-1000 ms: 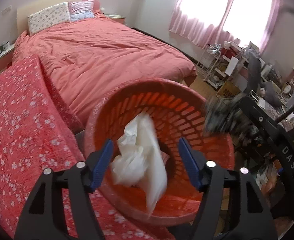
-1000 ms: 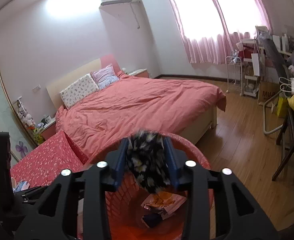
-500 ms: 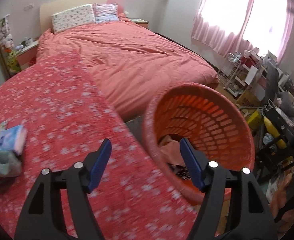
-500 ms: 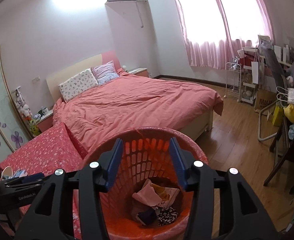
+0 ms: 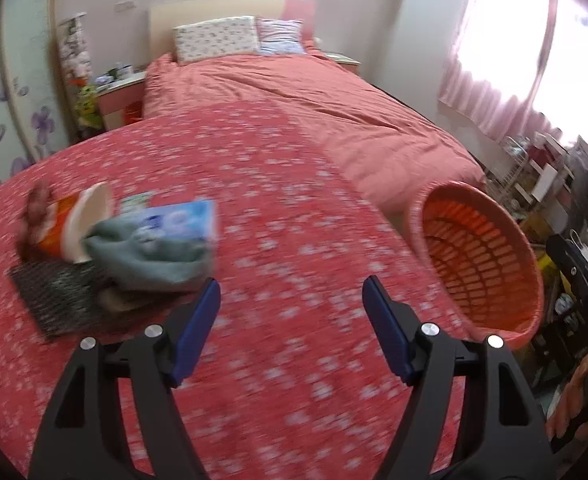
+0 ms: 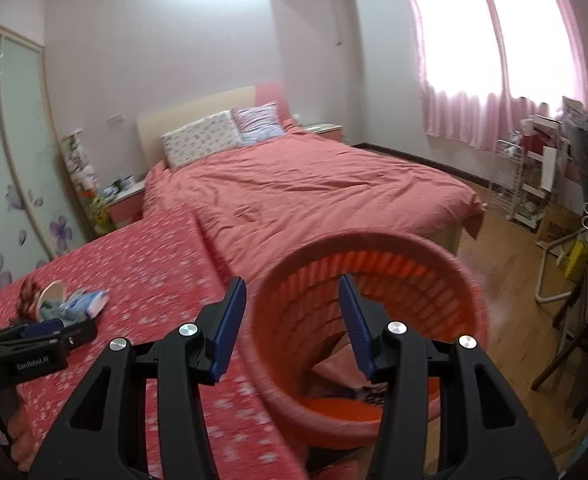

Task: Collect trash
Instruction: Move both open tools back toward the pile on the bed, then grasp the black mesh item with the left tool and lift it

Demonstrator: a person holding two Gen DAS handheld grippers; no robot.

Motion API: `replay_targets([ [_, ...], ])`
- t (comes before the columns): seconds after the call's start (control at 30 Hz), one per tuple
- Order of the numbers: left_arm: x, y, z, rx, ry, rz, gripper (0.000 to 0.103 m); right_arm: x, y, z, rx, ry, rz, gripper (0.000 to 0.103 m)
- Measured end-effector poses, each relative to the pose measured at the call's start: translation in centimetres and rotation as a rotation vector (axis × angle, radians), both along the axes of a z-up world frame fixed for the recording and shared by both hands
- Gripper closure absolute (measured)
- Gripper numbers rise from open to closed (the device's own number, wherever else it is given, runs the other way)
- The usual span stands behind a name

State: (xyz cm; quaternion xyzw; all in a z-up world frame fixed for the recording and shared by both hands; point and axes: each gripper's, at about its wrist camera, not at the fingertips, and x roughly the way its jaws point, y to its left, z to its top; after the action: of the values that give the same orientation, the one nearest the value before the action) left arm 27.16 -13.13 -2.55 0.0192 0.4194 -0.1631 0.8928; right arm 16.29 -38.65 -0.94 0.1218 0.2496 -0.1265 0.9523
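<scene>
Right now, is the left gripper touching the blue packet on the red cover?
Apart. In the left wrist view, left gripper hangs empty, jaws opening, bare cover separating it from blue packet.

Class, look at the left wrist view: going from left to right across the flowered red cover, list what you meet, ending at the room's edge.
Paper cup → blue packet on grey-green cloth → left gripper, jaws opening, nothing between them → orange basket.

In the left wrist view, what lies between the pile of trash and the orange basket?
Only bare flowered red cloth lies between the pile of trash and the orange basket. The left wrist view shows it; nothing else sits on that stretch.
</scene>
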Motion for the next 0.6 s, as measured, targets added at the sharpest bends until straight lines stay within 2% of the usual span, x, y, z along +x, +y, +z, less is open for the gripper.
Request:
replay_targets([
  [0.3, -0.8, 9.8, 0.4, -0.002, -0.018, 0.176, 0.031, 0.8, 6.2, -0.6, -0.011, 0.039, 0.128, 0.054],
  [0.43, -0.7, 14.8, -0.1, -0.029, 0.004, 0.275, 0.031, 1.4, 8.9, -1.1, -0.025, 0.063, 0.173, 0.054],
  [0.6, -0.3, 17.6, -1.0, -0.048, 0.029, 0.322, 0.034, 2.0, 11.4, -1.8, -0.038, 0.092, 0.209, 0.054],
])
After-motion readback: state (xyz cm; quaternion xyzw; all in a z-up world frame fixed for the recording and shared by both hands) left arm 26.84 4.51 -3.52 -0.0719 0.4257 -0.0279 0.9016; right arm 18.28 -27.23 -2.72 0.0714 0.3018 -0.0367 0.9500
